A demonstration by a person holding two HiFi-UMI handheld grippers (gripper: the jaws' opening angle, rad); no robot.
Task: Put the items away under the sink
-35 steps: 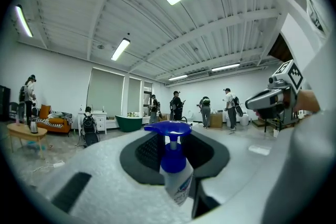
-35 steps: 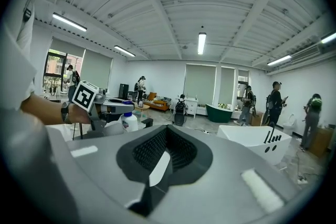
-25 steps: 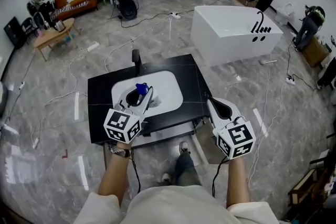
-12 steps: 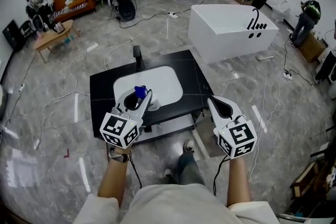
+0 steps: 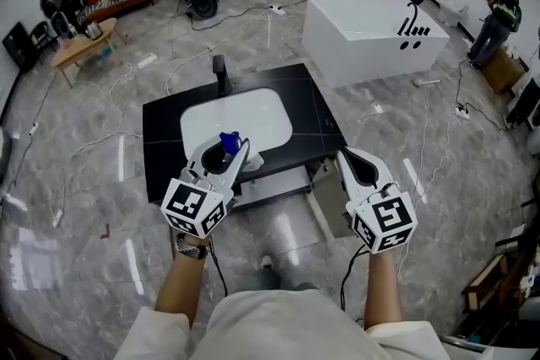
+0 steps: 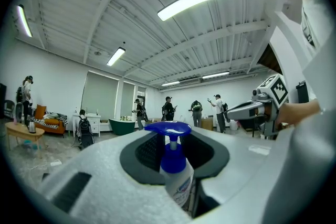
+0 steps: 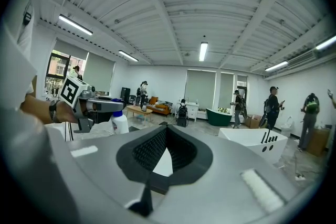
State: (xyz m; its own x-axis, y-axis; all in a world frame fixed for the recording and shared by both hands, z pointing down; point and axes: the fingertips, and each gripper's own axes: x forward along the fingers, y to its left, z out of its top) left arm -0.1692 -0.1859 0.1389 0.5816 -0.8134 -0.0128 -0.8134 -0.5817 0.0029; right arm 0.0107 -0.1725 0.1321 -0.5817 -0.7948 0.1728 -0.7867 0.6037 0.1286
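1. Sink [image 5: 253,115] in a black tabletop [image 5: 164,152]: what looks like a pale drawer [image 5: 274,185] shows below the front edge. I judge nothing is stowed yet.
2. Left hand-held gripper [image 5: 229,147]: forearm outstretched, pointing about level over the basin's near rim, clamped on the bottle.
3. Right hand-held gripper [image 5: 344,156]: jaws together, empty, beside the tabletop's front right corner.
4. Bottle [image 6: 176,178]: blue pump, upright between the left jaws, not yet put away.

Left tool [image 6: 173,145] gripping white pump bottle [image 6: 176,178], blue pump upright; right tool [image 6: 261,107] at far right.
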